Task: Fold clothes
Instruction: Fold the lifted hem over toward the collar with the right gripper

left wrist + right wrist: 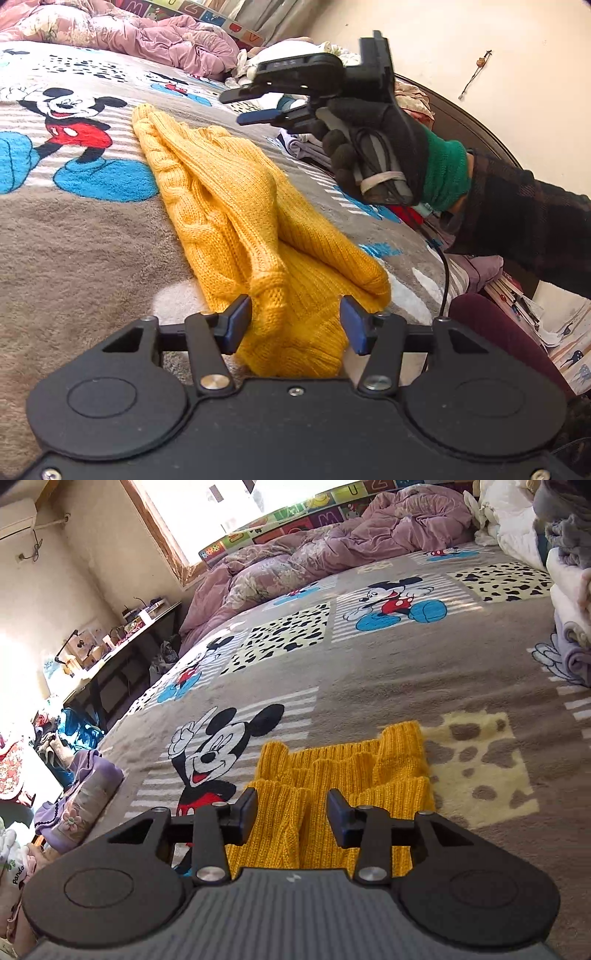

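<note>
A yellow knitted sweater (236,206) lies folded in a long strip on the Mickey Mouse blanket (74,236). My left gripper (295,325) is open just above its near end, fingers either side of a fold, not pinching it. My right gripper (255,107) shows in the left wrist view, held in a black-gloved hand above the far side of the sweater, jaws open and empty. In the right wrist view the right gripper (291,816) is open over the sweater (343,775), whose cuffs lie ahead on the blanket (369,679).
A crumpled pink duvet (147,40) lies at the far end of the bed. Folded clothes (569,590) are stacked at the bed's right side. A cluttered desk (122,642) stands beside the bed. A dark red chair (495,325) is near the bed edge.
</note>
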Available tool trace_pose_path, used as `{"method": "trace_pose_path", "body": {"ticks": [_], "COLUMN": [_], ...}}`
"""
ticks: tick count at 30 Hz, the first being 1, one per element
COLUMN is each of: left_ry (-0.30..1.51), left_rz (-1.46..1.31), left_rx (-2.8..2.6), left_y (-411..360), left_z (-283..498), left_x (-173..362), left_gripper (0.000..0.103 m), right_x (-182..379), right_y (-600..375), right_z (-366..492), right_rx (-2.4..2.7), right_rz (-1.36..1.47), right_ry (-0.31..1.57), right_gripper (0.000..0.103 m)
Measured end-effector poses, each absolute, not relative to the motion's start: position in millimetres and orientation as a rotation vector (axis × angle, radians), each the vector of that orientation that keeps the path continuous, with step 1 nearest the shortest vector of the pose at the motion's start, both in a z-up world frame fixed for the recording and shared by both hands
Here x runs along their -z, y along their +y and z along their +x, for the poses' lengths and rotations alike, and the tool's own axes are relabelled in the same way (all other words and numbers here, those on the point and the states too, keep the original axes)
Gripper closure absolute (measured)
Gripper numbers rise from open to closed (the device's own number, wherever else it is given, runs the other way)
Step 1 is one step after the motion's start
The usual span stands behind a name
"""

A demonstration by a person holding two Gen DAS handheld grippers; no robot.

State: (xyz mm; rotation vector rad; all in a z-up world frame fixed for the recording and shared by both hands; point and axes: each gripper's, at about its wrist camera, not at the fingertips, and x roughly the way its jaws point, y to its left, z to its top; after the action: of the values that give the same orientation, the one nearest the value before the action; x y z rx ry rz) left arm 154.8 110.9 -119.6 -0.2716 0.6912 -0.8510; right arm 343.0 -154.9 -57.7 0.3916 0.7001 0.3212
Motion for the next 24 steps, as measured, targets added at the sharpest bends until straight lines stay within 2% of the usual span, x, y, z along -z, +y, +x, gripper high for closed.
{"method": "trace_pose_path", "body": {"ticks": [5,9,11,12,16,20,24], "left_ry": [0.647,0.658,0.681,0.694,0.779,0.825,0.84], "left_rz": [-0.328,-0.466,-0.535,-0.571,-0.726,-0.808,-0.851], "left_rx": [0.783,0.727,0.69,0.663,0.595,0.549,0.52], "left_y": [126.3,133.2,134.0,134.6,135.3,130.6,124.2], "left_z": [156.7,167.8,173.5,176.4,183.1,177.4,168.3], "left_x": [110.9,112.4,116.7,119.1,132.7,139.9,141.5], "left_gripper": [0.05,0.044,0.044,0.044,0.043,0.043,0.044], "right_x": [46.1,70.5,85.0,91.8,119.3,149.3,158.9], "right_y": [-201.7,-236.4,-247.6,-248.9,-251.3,-248.0,-241.4], "right_z": [293.4,242.1,217.4,206.3,164.0,137.0,116.1], "right_rx": [-0.304,-0.267,-0.255,-0.26,-0.281,-0.295,-0.329], "right_rz": [0.434,0.551,0.626,0.651,0.749,0.86,0.925], "right_ry": [0.642,0.667,0.68,0.686,0.717,0.768,0.725], "right_gripper": [0.052,0.049,0.034,0.031,0.03,0.025,0.024]}}
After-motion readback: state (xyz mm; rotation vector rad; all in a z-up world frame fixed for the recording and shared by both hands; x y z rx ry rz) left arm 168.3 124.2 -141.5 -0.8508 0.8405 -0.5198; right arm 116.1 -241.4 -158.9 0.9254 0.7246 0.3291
